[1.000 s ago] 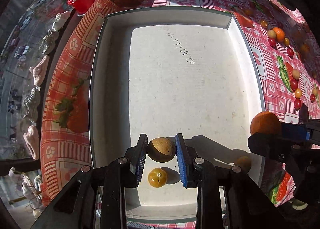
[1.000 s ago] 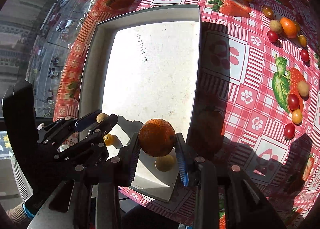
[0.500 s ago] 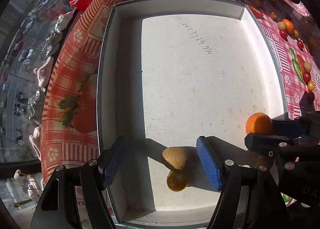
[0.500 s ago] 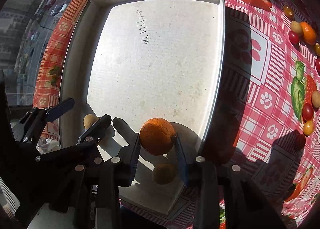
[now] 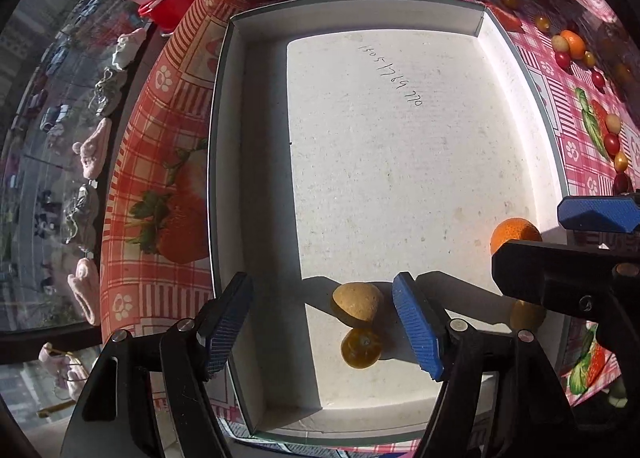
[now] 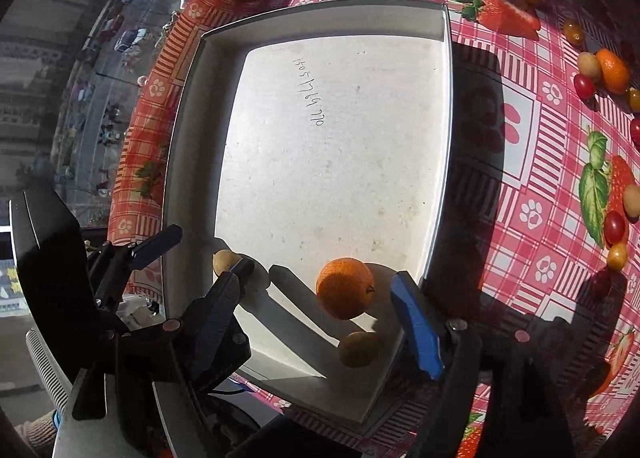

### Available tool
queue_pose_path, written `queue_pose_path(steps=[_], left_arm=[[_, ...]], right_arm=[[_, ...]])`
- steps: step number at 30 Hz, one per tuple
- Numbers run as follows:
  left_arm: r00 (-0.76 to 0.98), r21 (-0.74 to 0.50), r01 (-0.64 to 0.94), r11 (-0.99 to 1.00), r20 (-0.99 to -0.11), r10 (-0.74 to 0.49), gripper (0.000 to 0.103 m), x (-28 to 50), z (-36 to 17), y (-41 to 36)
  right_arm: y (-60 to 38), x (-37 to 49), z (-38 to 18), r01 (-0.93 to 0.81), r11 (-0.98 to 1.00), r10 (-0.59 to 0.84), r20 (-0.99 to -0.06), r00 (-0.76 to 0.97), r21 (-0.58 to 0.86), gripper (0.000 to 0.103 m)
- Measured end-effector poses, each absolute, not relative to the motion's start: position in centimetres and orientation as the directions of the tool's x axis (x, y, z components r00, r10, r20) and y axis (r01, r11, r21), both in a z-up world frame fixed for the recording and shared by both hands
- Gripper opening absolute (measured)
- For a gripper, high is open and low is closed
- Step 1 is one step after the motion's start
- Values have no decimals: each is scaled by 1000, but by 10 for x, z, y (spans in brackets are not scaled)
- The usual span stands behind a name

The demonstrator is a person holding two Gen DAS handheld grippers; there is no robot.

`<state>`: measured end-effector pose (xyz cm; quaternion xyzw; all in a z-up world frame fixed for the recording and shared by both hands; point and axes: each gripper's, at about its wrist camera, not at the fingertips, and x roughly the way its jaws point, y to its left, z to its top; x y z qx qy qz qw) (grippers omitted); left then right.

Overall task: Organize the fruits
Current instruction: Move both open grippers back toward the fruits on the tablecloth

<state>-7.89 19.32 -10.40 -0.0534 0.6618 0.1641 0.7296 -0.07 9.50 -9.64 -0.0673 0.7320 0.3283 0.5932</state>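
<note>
Both blue-padded grippers, left and right, spread wide, the right's jaws just opened; freed round orange mandarin could roll across the shallow white tray.

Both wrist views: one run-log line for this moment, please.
left gripper: open over tan fruit | right gripper: just opened, orange free | both in white tray

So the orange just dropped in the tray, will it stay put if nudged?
Probably not. The orange is round and sits free on the flat tray floor, so it likely rolls. The open right claw no longer steadies it. Its dimpled peel should grip easily.
</note>
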Motion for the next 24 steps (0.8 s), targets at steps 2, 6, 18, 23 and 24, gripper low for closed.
queue_pose_path(steps=[2,6,18,23,24], left_arm=[[82,141,-299,944,-982,173,74,-76,-97,193],[112,134,-270,954,-979,169,74,-67,-84,181],[213,60,-67,996,-974,73,74,-15,-47,81],[216,18,-2,1000,-976,18,74,19,-46,38],[216,11,8,1000,-976,9,74,26,-48,31]], right_arm=[[85,4,-89,-482,783,299,-917,-263,393,81],[59,13,-81,-435,819,306,-926,-222,375,82],[-100,40,-93,-160,959,210,-965,-158,235,82],[-162,50,-96,-48,984,162,-978,-130,169,82],[-172,53,-96,-32,987,154,-981,-120,159,82]])
